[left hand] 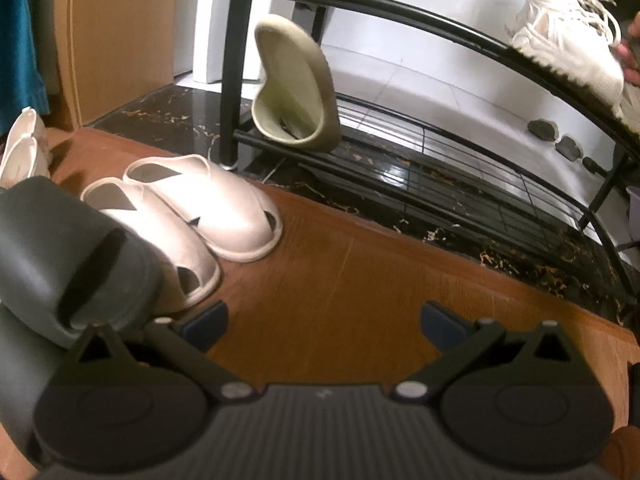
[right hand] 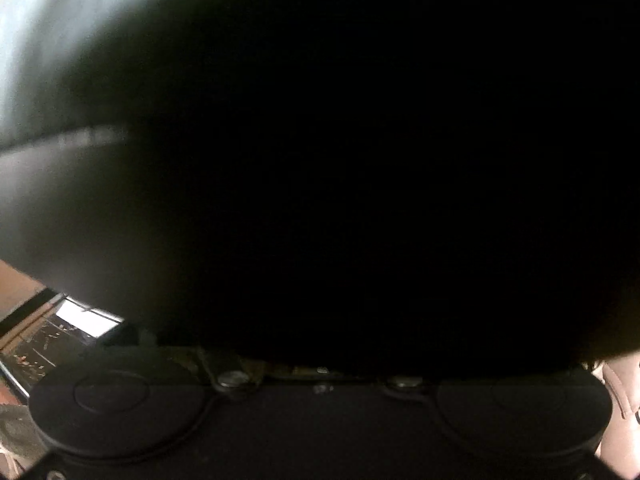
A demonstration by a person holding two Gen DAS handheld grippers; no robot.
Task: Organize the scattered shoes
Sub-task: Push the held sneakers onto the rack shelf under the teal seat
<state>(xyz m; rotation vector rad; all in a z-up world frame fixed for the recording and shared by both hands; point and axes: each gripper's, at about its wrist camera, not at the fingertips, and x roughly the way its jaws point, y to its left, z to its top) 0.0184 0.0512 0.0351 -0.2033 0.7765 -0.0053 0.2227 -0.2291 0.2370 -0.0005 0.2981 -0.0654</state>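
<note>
- A wooden floor (left hand: 360,272) meets dark marble, where a black wire rack (left hand: 460,168) stands against a white wall.
- White slippers (left hand: 192,216) sit paired on the wood; a dark slide (left hand: 68,256) lies just beside them; a beige slide (left hand: 296,84) leans on the rack's low shelf; a white sneaker (left hand: 568,40) is on the top rail, fingers (left hand: 628,56) at its heel.
- Left gripper (left hand: 324,324): tongs spread, empty, hovering over the wood.
- Right view is filled by a dark shape; its tongs are hidden, so I cannot tell their state.
- For any slipper pick, I would pinch the strap squarely and keep the sole level.
</note>
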